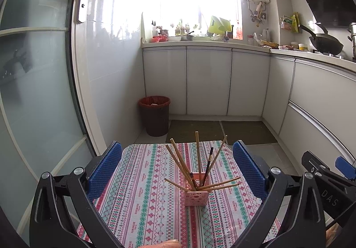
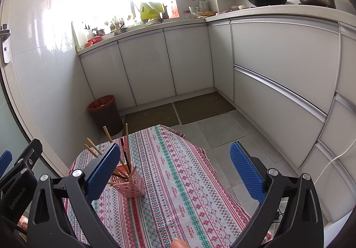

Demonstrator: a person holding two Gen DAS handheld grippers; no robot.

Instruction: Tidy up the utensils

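**Inspector:** Report any legible writing.

**Assistant:** The left wrist view shows "DAS" on the black body of the right gripper (image 1: pixel 343 169), seen at its right edge. The right wrist view shows "GenRobot.AI" on the body of the left gripper (image 2: pixel 5 162), at its left edge. The patterned tablecloth (image 1: pixel 142 203) carries a small repeated word in its stripes; it appears to read "HANDMADE", but the print is too small to confirm.

**Inspector:** Location and orientation of the utensils?

**Assistant:** The chopsticks (image 1: pixel 198 159) are in a pink perforated holder (image 1: pixel 197 198), which stands upright on the cloth-covered worktop, near its middle in the left wrist view. Most sticks are wooden; at least one is dark. Their long axes fan out. Several rise steeply and tilt up and away from the camera. Two or three lie nearly level across the rim, tips pointing out to the left and right. In the right wrist view the holder (image 2: pixel 131 188) sits at lower left, partly hidden behind a blue pad.

**Inspector:** Condition of the jaws?

**Assistant:** Both sets are spread wide and hold nothing. The left gripper's blue pads (image 1: pixel 104 170) flank the holder without touching it. The right gripper's jaws stand over the cloth, with the holder just beside its left pad (image 2: pixel 102 172).
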